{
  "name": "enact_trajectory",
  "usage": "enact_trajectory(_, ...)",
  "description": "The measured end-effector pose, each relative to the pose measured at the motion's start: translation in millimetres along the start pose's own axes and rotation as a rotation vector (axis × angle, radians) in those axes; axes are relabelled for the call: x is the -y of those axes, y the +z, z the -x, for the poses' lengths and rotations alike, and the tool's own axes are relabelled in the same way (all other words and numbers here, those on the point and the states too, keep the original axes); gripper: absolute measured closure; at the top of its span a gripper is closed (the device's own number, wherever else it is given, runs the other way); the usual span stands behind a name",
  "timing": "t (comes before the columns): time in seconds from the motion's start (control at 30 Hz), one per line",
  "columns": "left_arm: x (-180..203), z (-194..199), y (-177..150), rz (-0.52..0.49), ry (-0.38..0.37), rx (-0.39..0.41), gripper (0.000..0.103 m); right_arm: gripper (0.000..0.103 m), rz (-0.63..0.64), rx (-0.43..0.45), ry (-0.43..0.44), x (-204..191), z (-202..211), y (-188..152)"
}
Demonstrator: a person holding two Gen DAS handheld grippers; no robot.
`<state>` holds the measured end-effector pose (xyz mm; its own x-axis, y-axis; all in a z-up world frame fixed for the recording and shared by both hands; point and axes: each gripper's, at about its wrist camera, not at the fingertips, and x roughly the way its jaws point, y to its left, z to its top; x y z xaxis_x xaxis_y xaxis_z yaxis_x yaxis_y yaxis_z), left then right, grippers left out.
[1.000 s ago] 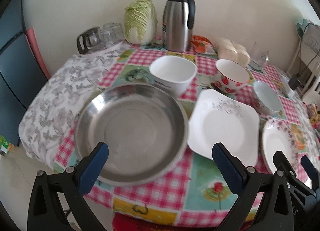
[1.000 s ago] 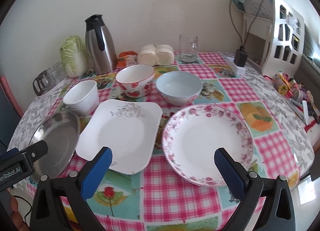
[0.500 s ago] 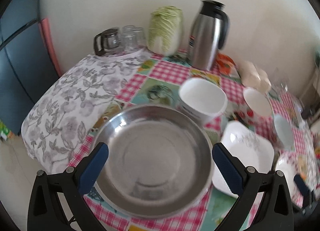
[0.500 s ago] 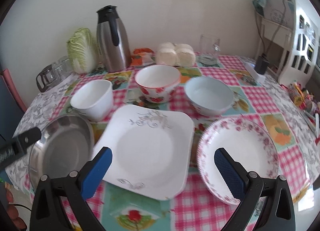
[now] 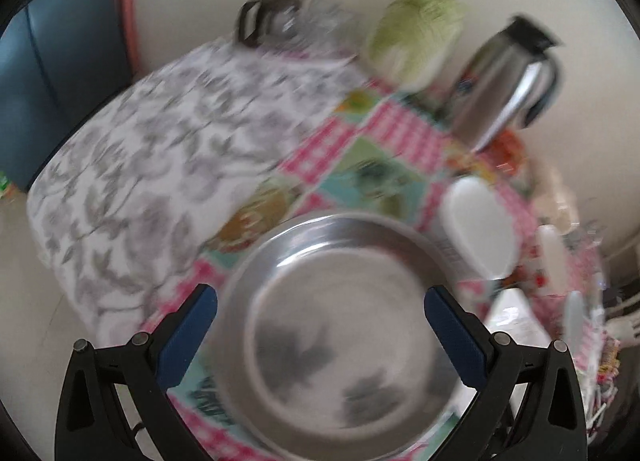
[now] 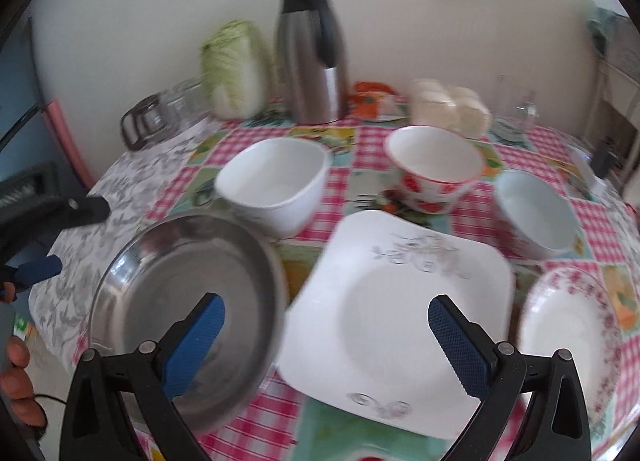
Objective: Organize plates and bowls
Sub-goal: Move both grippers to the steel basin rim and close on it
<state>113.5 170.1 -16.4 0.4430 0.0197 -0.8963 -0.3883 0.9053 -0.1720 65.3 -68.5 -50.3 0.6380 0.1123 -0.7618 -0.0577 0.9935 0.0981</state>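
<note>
Motion blur smears the cabbage [image 5: 416,33] and flask [image 5: 504,81].

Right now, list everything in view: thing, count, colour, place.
metal plate: 1, silver, front left
square plate: 1, white, front middle
round plate: 1, white with pink flowers, front right
bowls: 3; white, strawberry print, pale blue, middle row
flask: 1, steel and black, back
cabbage: 1, green, beside flask
glasses: several, clear, back left
buns: several, cream, back right
left gripper: open, over metal plate
right gripper: open
</note>
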Motion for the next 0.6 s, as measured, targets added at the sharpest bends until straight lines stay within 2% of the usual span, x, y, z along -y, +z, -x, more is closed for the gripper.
enact_trajectory(0.13, -22.7, -13.2, 2.1, 0.006, 0.097, -0.031, 0.0, 0.006, 0.031, -0.024, 0.051, -11.9, -16.8, 1.3)
enact_trajectory(0.27, -43.3, -16.6, 2.3, 0.059, 0.086, -0.031, 0.0, 0.017, 0.029, -0.07, 0.084, -17.9, -38.4, 5.4)
enact_trajectory(0.33, -52.4, -25.9, 2.3, 0.09, 0.094, -0.057, 0.0, 0.02, 0.034, -0.082, 0.099, -21.2, -49.2, 7.3)
enact_trajectory(0.43, -52.5, -44.4, -0.9, 0.083, 0.122, -0.105, 0.001, 0.027, 0.045, -0.095, 0.123, -25.0, -60.9, 9.4)
enact_trajectory(0.53, -48.8, -58.5, -5.5, 0.066, 0.118, -0.147, 0.015, 0.033, 0.03, -0.115, 0.152, -25.4, -70.8, 11.4)
enact_trajectory(0.6, -48.8, -64.9, -6.8, 0.066, 0.119, -0.164, 0.018, 0.034, 0.024, -0.106, 0.154, -24.5, -71.6, 11.9)
